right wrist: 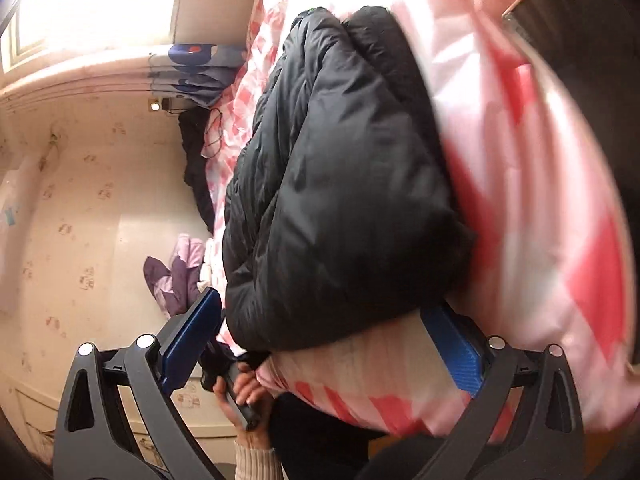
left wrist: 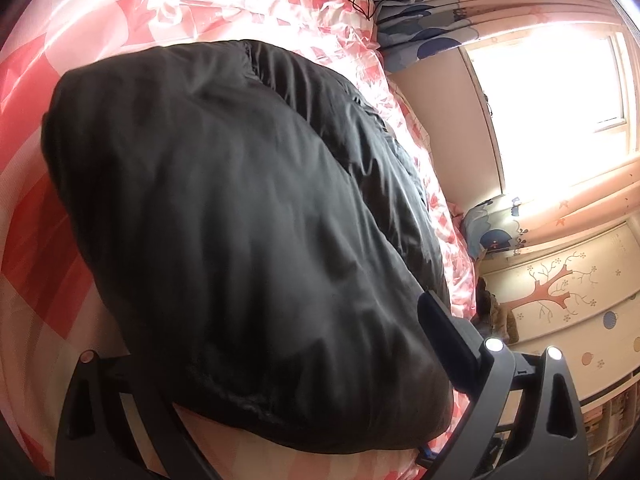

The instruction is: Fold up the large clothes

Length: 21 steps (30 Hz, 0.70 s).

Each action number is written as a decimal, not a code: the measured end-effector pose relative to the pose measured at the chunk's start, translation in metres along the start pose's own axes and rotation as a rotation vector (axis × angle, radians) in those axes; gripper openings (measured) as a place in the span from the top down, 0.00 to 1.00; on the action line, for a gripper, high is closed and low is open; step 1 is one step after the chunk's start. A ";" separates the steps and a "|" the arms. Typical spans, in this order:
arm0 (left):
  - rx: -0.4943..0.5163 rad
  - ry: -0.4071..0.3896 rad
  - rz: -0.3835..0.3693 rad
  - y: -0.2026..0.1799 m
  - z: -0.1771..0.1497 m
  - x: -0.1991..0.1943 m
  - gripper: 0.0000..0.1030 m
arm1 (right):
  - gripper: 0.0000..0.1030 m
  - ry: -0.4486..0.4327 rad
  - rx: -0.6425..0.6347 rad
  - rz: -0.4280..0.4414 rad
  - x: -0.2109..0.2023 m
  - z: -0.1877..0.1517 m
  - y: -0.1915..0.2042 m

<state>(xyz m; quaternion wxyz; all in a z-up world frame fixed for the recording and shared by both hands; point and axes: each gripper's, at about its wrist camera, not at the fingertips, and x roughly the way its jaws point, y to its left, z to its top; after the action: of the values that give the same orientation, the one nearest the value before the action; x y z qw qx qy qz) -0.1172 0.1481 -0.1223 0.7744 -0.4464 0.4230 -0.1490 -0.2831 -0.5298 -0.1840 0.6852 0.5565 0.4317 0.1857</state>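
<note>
A black puffer jacket (left wrist: pixel 240 220) lies folded into a thick bundle on the pink and red checked bed cover (left wrist: pixel 36 220). It also shows in the right wrist view (right wrist: pixel 340 200). My left gripper (left wrist: pixel 280 380) is open, its jaws spread wide around the near end of the bundle; the right finger (left wrist: pixel 448 328) shows and the left one is hidden behind the jacket. My right gripper (right wrist: pixel 320 344) is open, its blue pads (right wrist: pixel 192 340) on either side of the jacket's near edge, the right pad (right wrist: pixel 452 352) against the bed cover.
The bed edge runs beside a bright window (left wrist: pixel 552 92) with pink curtains. A purple garment (right wrist: pixel 176 276) and dark clothes (right wrist: pixel 196 168) lie near the wall. A hand (right wrist: pixel 240 396) holds the other gripper's handle below the bed edge.
</note>
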 end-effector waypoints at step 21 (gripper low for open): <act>0.043 -0.027 0.007 -0.010 0.011 -0.019 0.87 | 0.80 -0.133 -0.199 0.037 -0.010 -0.014 0.061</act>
<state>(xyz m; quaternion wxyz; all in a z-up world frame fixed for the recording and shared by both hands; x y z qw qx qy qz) -0.1182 0.1609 -0.1017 0.7899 -0.4302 0.4107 -0.1492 -0.2863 -0.5093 -0.1245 0.7606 0.5048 0.3545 0.2027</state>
